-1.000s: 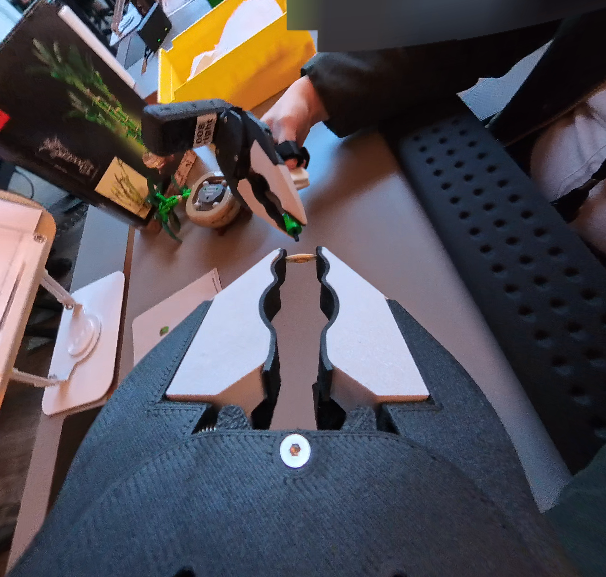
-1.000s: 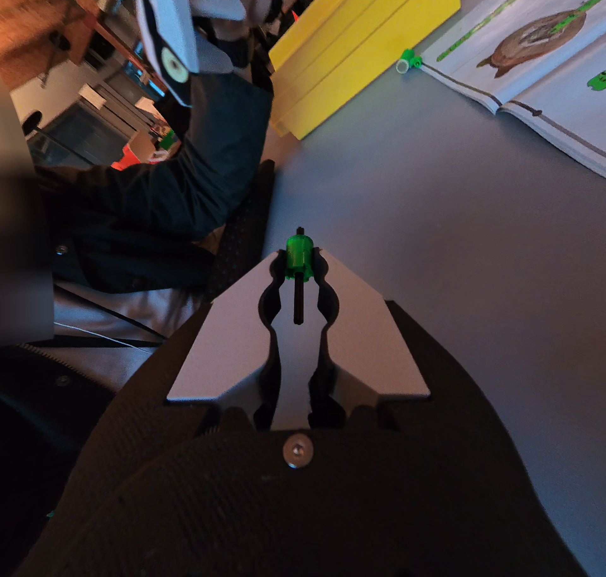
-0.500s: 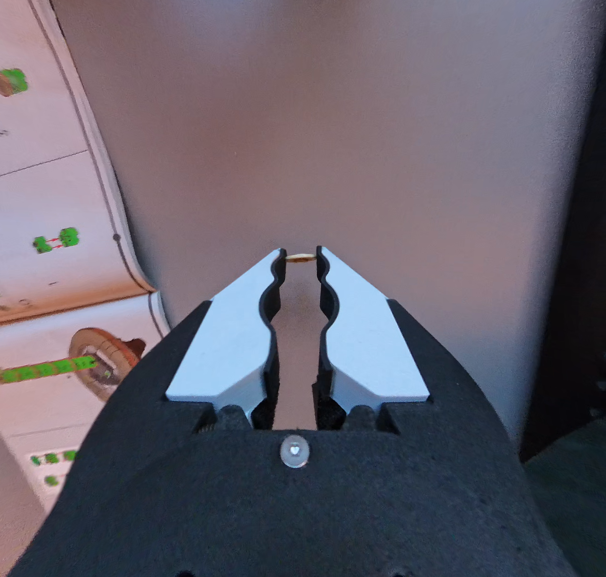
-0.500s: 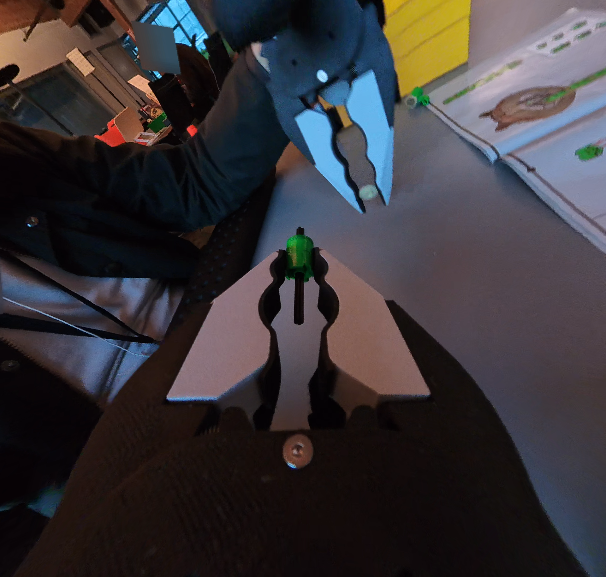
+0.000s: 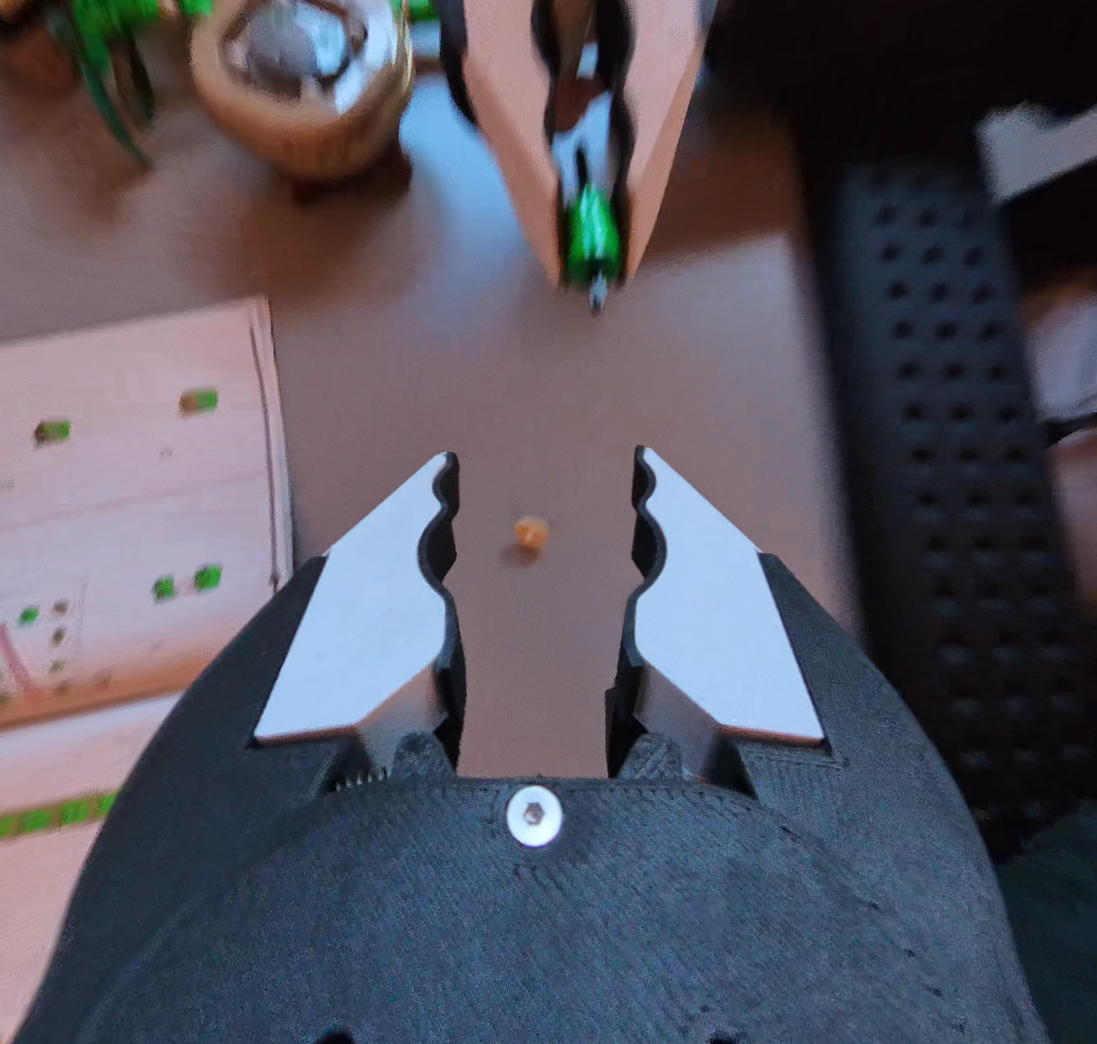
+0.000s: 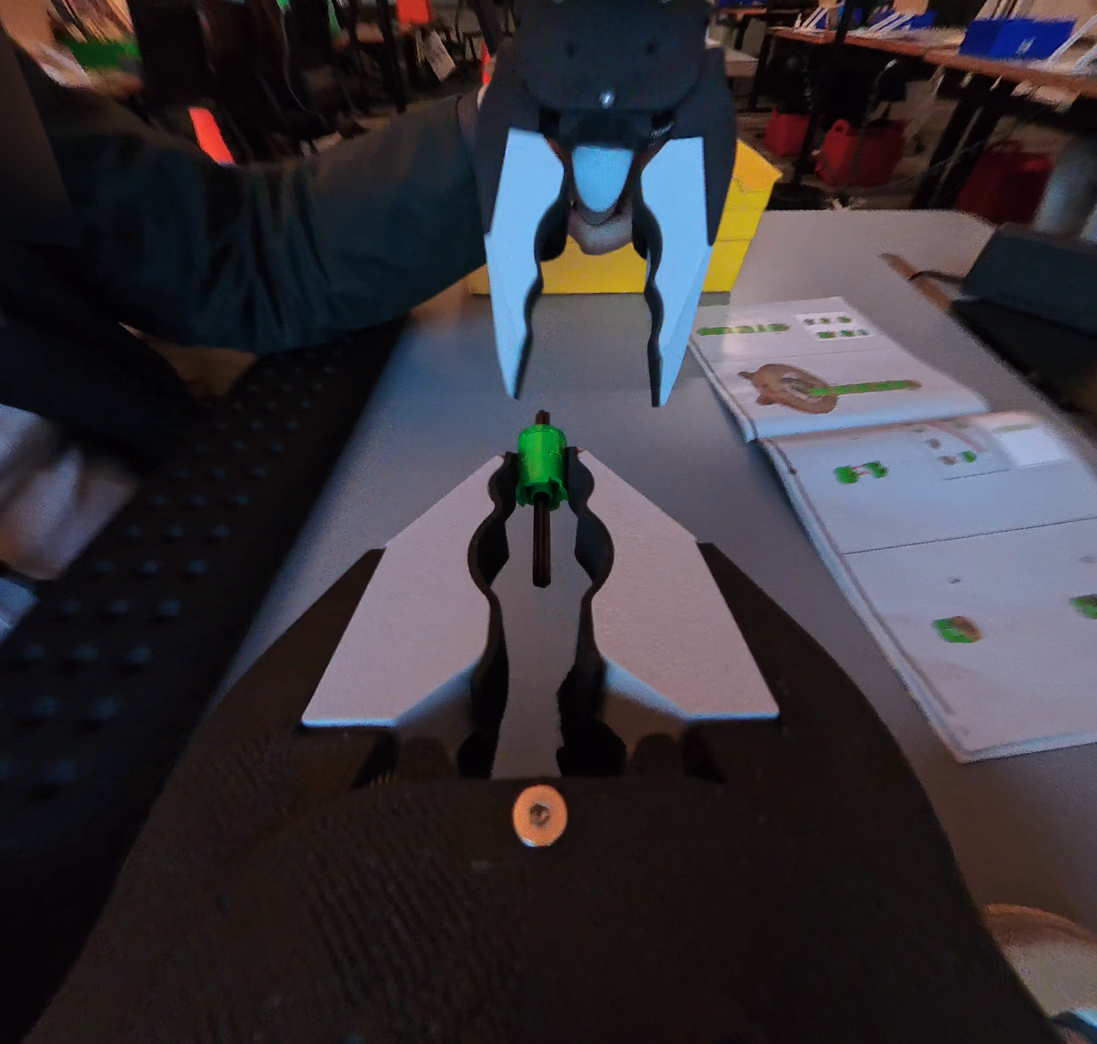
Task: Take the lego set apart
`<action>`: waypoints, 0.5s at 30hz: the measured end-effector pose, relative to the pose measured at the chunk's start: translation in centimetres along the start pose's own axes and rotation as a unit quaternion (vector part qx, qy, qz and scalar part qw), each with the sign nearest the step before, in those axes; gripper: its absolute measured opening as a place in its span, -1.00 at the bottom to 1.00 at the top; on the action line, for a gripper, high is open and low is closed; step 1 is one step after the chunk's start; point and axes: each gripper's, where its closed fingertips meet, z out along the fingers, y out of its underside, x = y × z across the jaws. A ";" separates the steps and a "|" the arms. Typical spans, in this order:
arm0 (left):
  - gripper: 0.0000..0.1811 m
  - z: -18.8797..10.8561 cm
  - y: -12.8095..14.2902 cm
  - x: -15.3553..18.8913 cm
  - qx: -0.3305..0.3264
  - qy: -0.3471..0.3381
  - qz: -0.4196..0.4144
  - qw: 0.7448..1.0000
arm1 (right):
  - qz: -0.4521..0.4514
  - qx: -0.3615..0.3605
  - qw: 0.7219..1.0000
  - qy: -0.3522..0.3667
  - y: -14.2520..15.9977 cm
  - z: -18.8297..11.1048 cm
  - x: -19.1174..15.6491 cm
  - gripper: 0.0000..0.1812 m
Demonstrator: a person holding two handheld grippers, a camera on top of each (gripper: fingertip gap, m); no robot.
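Since 0.5 s: left gripper (image 5: pixel 543 469) fingers now spread, empty | tan stud (image 5: pixel 530 532) dropped on worktop (image 5: pixel 415 363) | right gripper (image 6: pixel 539 459) pinches green piece (image 6: pixel 539 465) with black axle | pot blurred

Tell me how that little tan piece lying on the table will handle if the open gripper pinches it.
The tan piece looks tiny and rounded, so it probably rolls or skitters if nudged. Likely very light and rigid. The left gripper has wavy pads, so it may slip sideways.
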 end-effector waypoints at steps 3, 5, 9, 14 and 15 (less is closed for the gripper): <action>-0.36 0.3 -3.2 1.8 0.058 0.068 -0.038 0.995 | -0.079 -0.003 0.996 0.043 -0.8 0.3 0.1 -0.83; -0.39 0.9 -4.1 2.3 0.069 0.110 -0.083 0.988 | -0.128 -0.004 0.989 0.074 -1.4 0.3 0.2 -0.83; -0.74 0.9 -6.4 2.4 0.132 0.180 -0.156 0.962 | -0.215 -0.008 0.968 0.129 -2.2 0.0 0.5 -0.83; -0.82 1.1 -6.5 1.2 0.153 0.143 -0.138 0.968 | -0.243 -0.019 0.957 0.156 -2.3 -0.3 1.1 -0.83; -0.81 1.0 -6.5 1.1 0.154 0.137 -0.136 0.969 | -0.245 -0.021 0.956 0.159 -2.3 -0.3 1.1 -0.83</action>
